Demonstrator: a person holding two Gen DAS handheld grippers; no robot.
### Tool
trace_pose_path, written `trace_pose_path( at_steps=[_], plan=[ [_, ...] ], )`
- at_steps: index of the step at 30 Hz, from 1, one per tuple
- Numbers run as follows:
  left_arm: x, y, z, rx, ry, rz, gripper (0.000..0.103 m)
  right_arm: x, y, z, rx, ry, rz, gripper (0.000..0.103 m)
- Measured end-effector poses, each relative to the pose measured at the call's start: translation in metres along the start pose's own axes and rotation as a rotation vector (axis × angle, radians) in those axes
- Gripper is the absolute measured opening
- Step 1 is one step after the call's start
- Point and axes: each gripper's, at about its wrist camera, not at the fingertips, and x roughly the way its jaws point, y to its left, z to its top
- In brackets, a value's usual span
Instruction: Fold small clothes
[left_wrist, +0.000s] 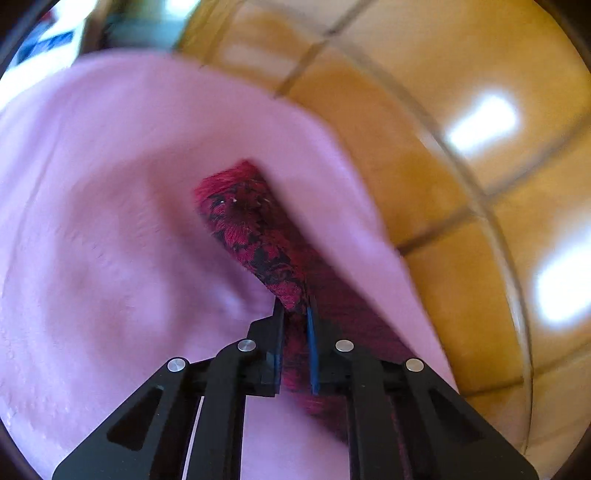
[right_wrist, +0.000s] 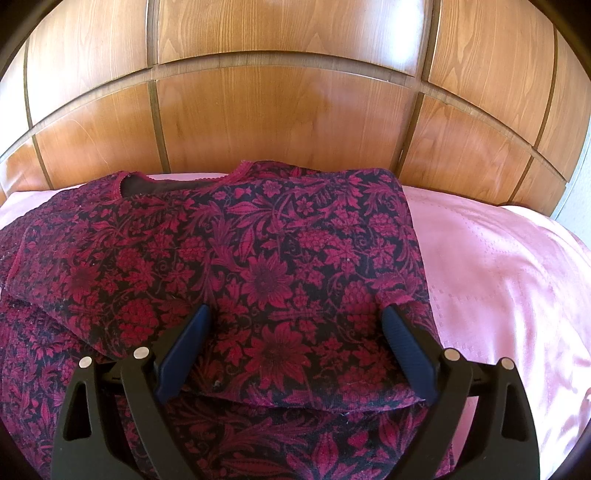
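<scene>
The left gripper (left_wrist: 295, 314) pinches a narrow fold of the red-and-black floral garment (left_wrist: 255, 236), its jaws pressed together on the cloth above the pink bedspread (left_wrist: 110, 221). The right gripper (right_wrist: 295, 332) hovers with its jaws spread wide over the same floral garment (right_wrist: 229, 258), which lies partly folded on the pink bedspread (right_wrist: 498, 277) in front of the wooden headboard (right_wrist: 277, 103).

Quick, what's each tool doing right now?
Left tool: closed on a strip of the red floral garment.
Right tool: open, holding nothing, above the garment.
</scene>
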Motion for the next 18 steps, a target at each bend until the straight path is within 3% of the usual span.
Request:
trace_pose_path(
  at_steps=[4, 8, 14, 18],
  plan=[
    [-0.036, -0.054, -0.024, 0.172, -0.045, -0.132, 0.009, 0.0, 0.0, 0.0, 0.0, -0.001, 0.0, 0.093],
    [-0.061, -0.121, -0.074, 0.356, -0.052, -0.236, 0.009, 0.0, 0.0, 0.0, 0.0, 0.0, 0.001, 0.093],
    [-0.055, -0.186, -0.163, 0.554, 0.069, -0.31, 0.009, 0.0, -0.001, 0.0, 0.002, -0.001, 0.003, 0.093],
    [-0.039, -0.208, -0.216, 0.652, 0.154, -0.304, 0.009, 0.0, -0.001, 0.0, 0.006, -0.001, 0.006, 0.093]
  ],
)
